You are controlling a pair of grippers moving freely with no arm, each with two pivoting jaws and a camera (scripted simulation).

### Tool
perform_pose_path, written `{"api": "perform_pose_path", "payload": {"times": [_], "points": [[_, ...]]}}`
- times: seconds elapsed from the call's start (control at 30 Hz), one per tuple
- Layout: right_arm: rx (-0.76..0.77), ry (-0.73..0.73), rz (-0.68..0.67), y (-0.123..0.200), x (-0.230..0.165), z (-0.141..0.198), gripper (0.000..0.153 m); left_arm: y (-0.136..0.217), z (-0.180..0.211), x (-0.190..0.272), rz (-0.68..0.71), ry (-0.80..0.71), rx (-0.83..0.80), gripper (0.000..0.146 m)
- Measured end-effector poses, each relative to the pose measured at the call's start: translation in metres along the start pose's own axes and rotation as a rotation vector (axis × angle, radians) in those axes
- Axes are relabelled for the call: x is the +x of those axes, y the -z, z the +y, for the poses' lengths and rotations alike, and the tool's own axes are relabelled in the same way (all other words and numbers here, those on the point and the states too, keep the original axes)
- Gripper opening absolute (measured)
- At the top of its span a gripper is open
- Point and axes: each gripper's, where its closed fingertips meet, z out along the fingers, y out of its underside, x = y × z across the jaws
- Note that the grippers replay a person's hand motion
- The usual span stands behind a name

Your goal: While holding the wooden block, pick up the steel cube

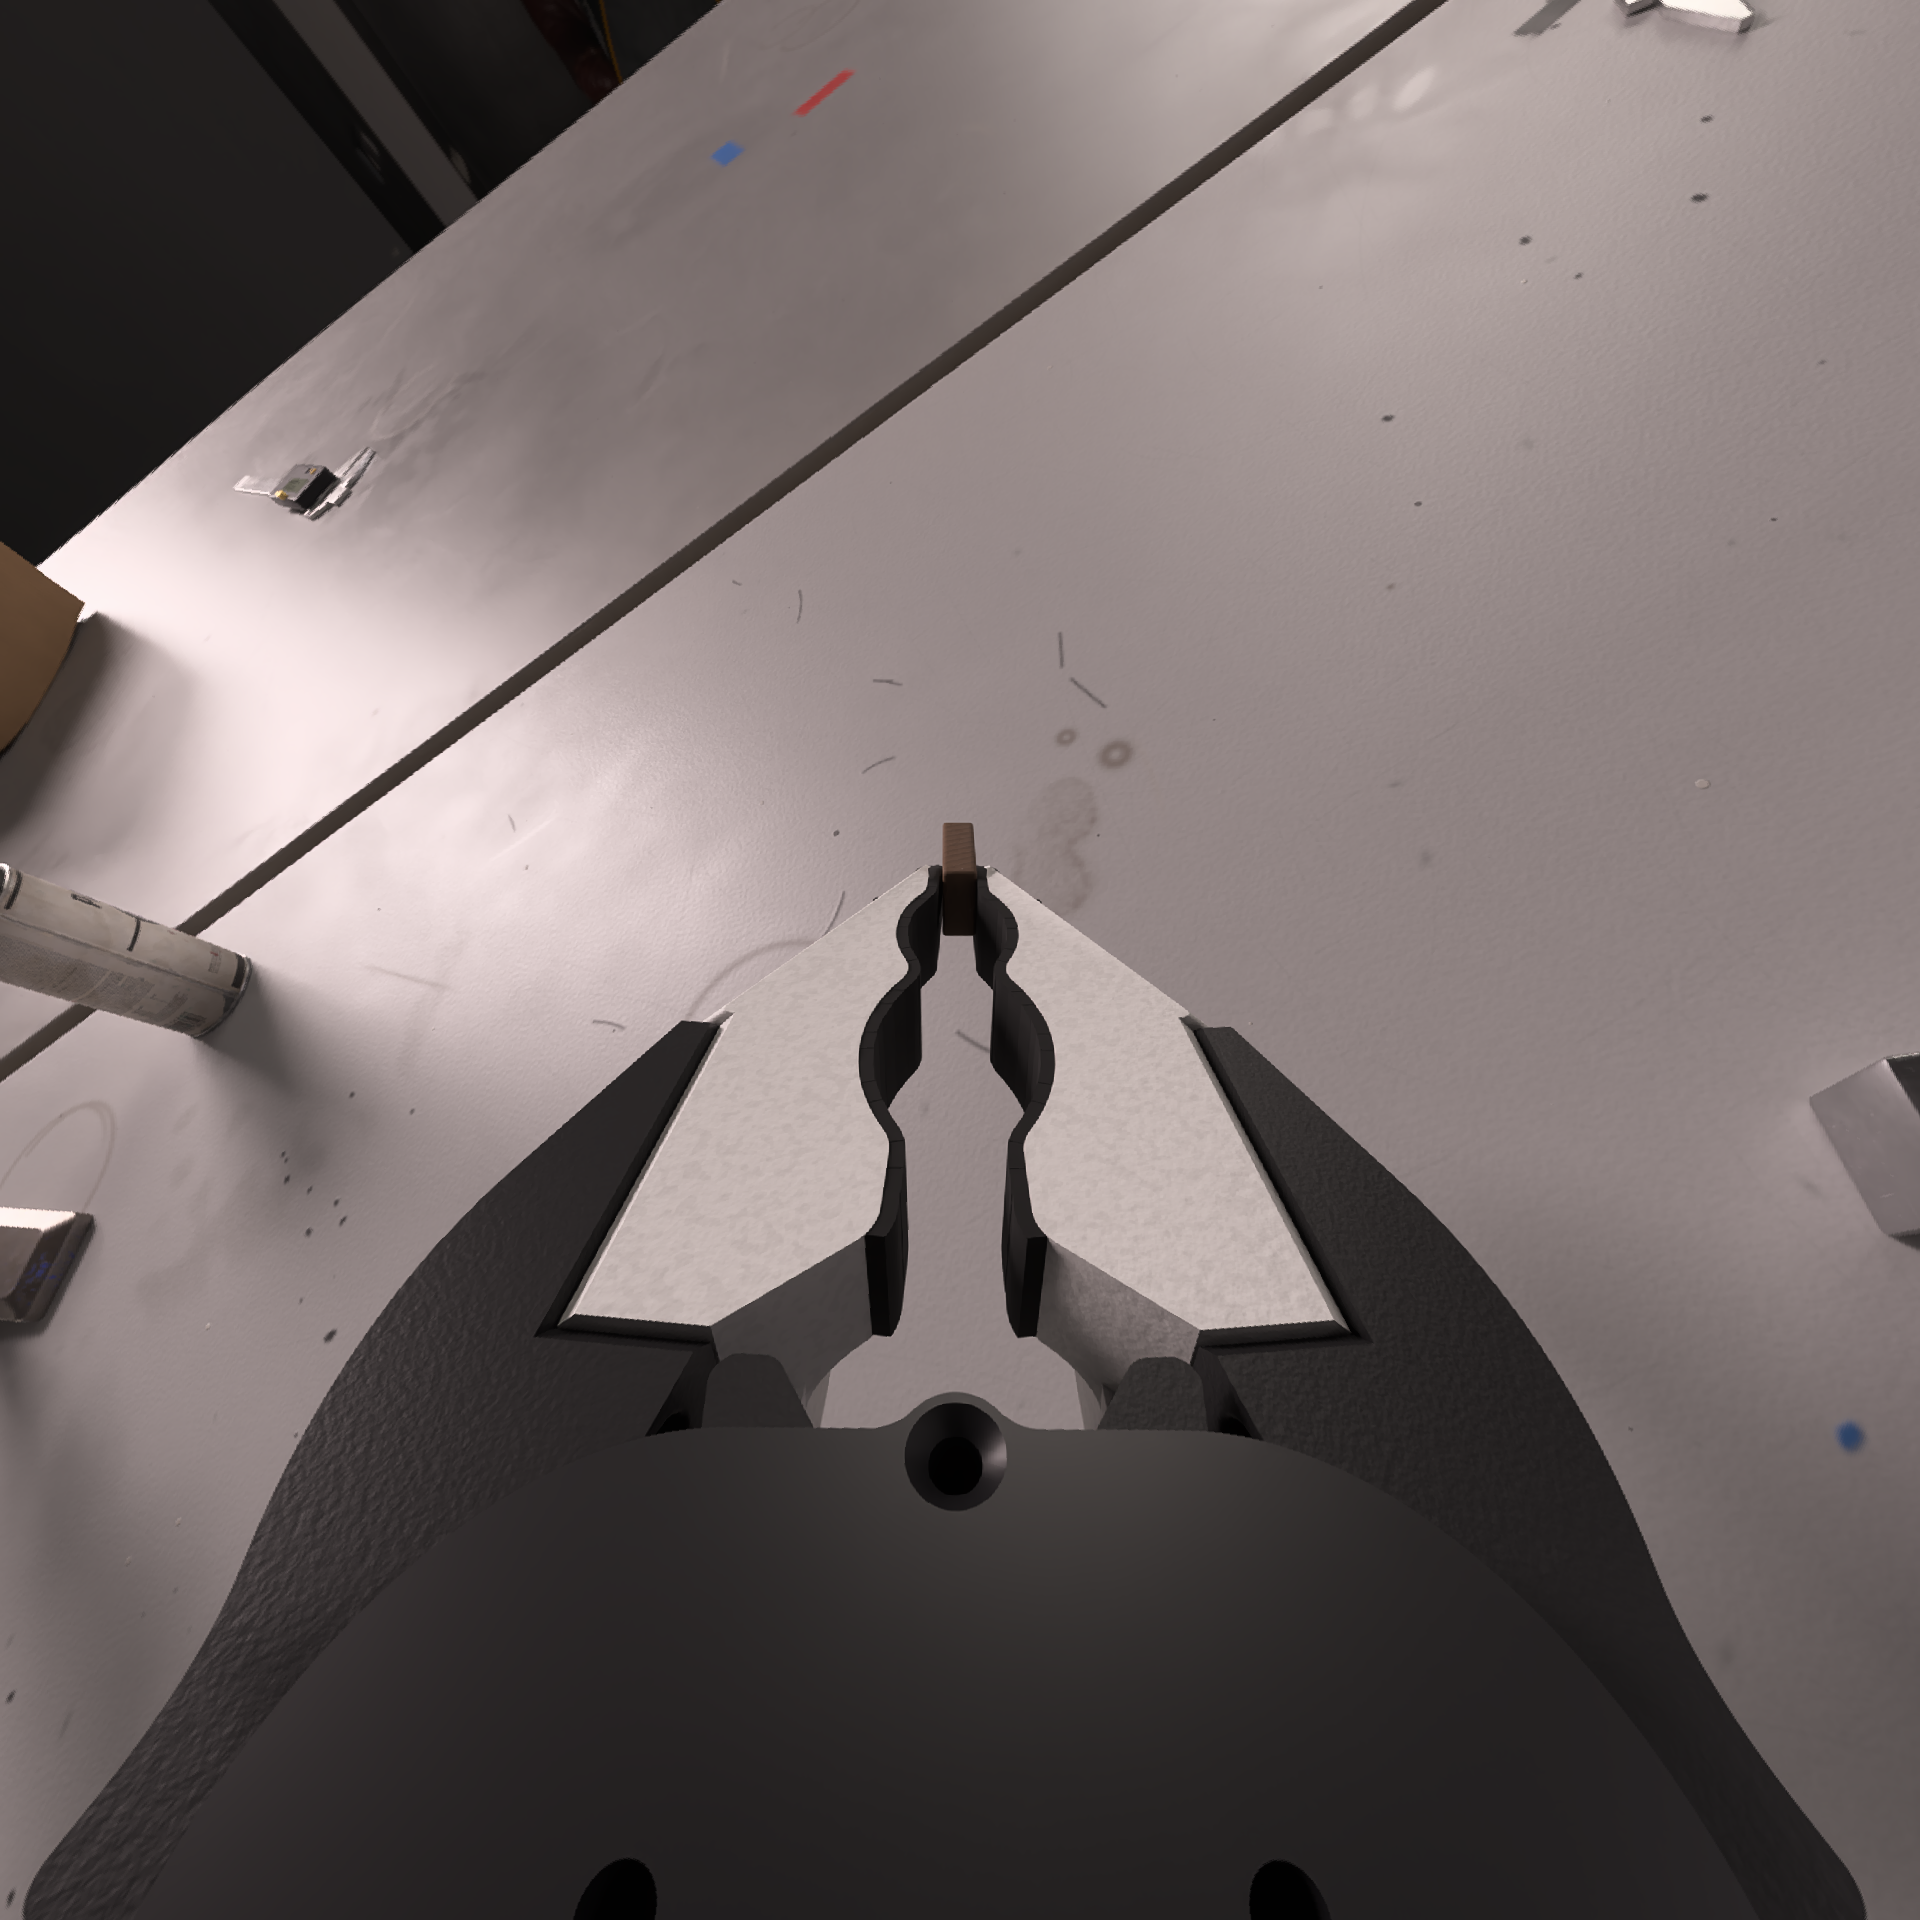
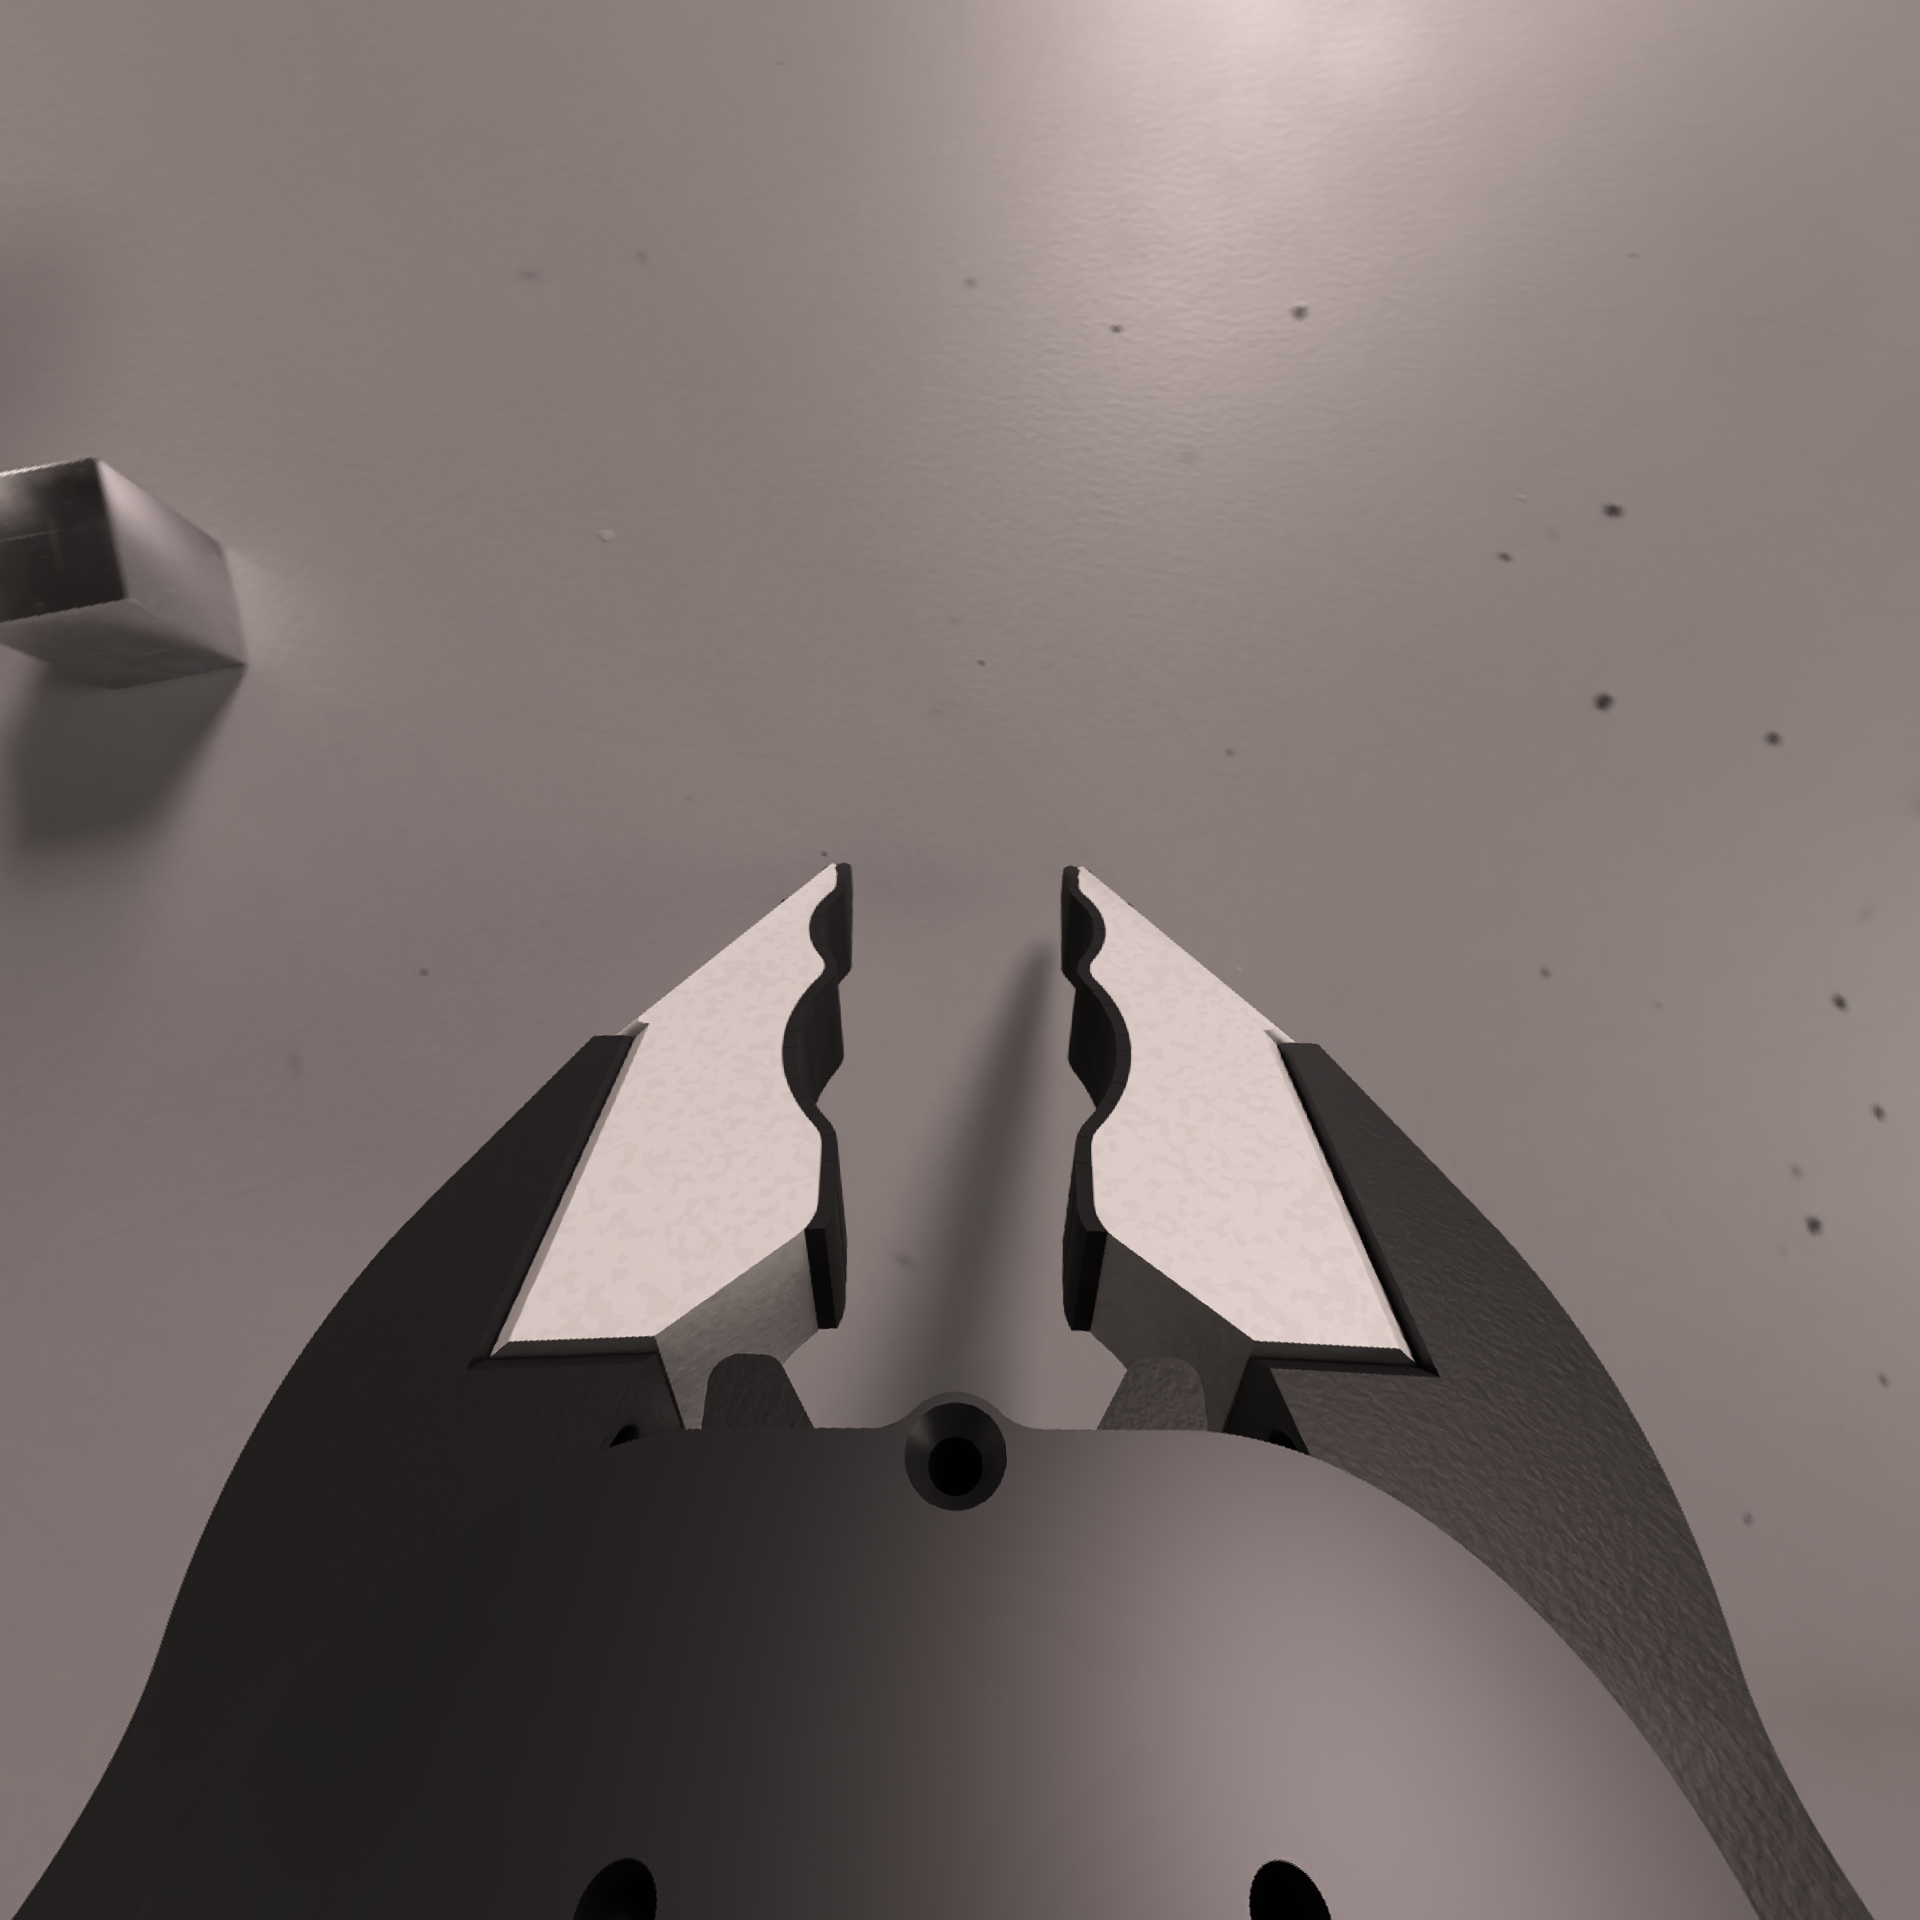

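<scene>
My left gripper (image 1: 958, 883) is shut on a small brown wooden block (image 1: 958, 852), which sticks out past the fingertips above the grey table. The steel cube (image 1: 1875, 1138) lies on the table at the right edge of the left wrist view, partly cut off. In the right wrist view the steel cube (image 2: 114, 577) sits at the far left, resting on the table, well to the left of and beyond my right gripper (image 2: 956, 883). The right gripper is open and empty, with bare table between its fingers.
A white cylindrical can (image 1: 114, 966) lies at the left. A shiny metal block (image 1: 36, 1268) sits at the left edge, a small metal piece (image 1: 301, 486) on the far table beyond a dark seam (image 1: 727, 520), and a cardboard corner (image 1: 26, 644) at the left.
</scene>
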Motion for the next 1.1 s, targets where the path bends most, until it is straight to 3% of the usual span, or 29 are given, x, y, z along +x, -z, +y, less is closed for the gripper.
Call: {"api": "perform_pose_path", "payload": {"times": [0.23, 0.43, 0.6, 0.8, 1.1], "points": [[-0.019, 0.104, -0.071, -0.007, -0.035, -0.011, 0.016, -0.001, -0.002, 0.0, 0.002, -0.001, 0.007, 0.005], [-0.011, 0.12, -0.087, -0.01, -0.071, -0.021, 0.015, -0.001, -0.002, 0.001, 0.007, -0.002, 0.011, 0.005], [0.033, 0.102, -0.178, -0.007, -0.107, -0.029, 0.024, -0.001, -0.002, 0.001, 0.008, 0.001, 0.014, 0.005], [0.037, 0.057, -0.096, 0.0, -0.091, -0.021, 0.028, 0.0, -0.002, 0.001, 0.012, 0.0, 0.016, 0.005], [0.041, 0.013, -0.14, -0.01, -0.096, -0.024, 0.021, 0.0, -0.001, 0.001, 0.014, 0.004, 0.015, 0.005]]}}
